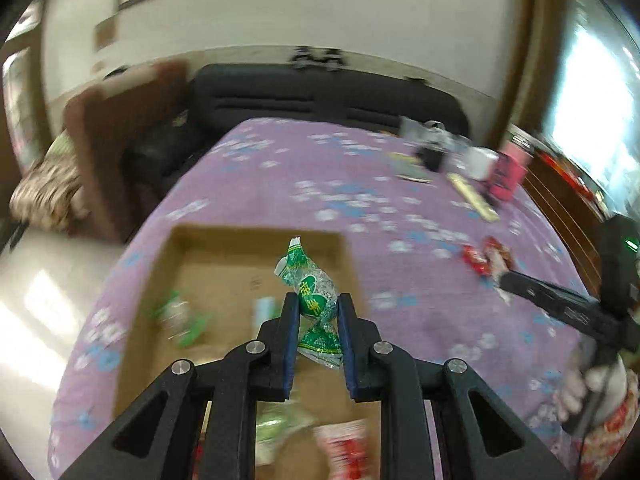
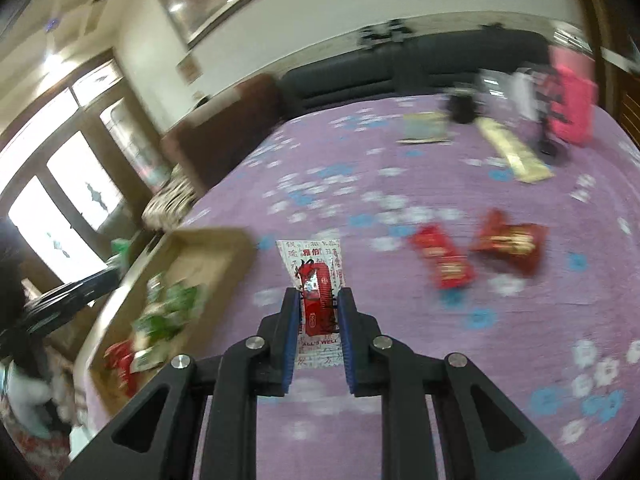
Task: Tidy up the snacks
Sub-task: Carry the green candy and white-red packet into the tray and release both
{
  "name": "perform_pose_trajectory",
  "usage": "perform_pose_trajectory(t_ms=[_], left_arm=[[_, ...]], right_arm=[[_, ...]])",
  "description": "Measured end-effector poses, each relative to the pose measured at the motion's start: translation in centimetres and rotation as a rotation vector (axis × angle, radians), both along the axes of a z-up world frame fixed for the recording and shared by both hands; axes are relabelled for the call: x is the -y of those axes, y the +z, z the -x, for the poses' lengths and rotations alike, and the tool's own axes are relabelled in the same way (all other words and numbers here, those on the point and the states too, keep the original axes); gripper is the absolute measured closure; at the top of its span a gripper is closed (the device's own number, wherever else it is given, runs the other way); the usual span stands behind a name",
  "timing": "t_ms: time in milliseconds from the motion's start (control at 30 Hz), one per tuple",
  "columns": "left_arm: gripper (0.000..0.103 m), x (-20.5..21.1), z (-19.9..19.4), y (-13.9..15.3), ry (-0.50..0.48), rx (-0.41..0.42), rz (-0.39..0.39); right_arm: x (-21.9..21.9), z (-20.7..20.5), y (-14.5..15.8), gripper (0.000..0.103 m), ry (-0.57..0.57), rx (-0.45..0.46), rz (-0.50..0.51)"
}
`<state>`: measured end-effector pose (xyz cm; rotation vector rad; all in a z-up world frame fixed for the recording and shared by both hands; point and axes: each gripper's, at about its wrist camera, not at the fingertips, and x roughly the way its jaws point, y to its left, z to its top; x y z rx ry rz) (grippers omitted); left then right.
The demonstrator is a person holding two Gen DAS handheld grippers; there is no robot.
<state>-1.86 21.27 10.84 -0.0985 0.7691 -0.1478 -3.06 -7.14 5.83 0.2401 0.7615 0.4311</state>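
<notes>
Cardboard box (image 2: 200,248) at left holds several blurred green and red packets. Left gripper (image 1: 318,308) pinches one green candy (image 1: 310,284) above it; right gripper (image 2: 319,304) pinches one red-and-white packet (image 2: 316,280). Two red packets (image 2: 444,260) lie on the purple tablecloth (image 2: 400,184) at right.

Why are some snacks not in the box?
Two red snack packets lie loose and crooked on the purple tablecloth, outside the cardboard box. Each gripper holds one more: left a green candy, right a red-and-white packet.

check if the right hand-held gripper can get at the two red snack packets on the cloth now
Probably not yet: the right hand-held gripper is shut on a white-and-red packet. The red packets lie uncovered ahead.
</notes>
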Motion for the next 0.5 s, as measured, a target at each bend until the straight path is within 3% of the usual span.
perform_pose_trajectory(t_ms=[233, 500], left_arm=[[0.084, -5.0, 0.0, -3.3, 0.080, -0.051, 0.030], [0.084, -7.8, -0.5, -4.1, 0.095, -0.063, 0.117]], right_arm=[[-12.0, 0.9, 1.2, 0.084, 0.201, -0.026, 0.062], [-20.2, 0.3, -1.1, 0.084, 0.265, -0.069, 0.136]])
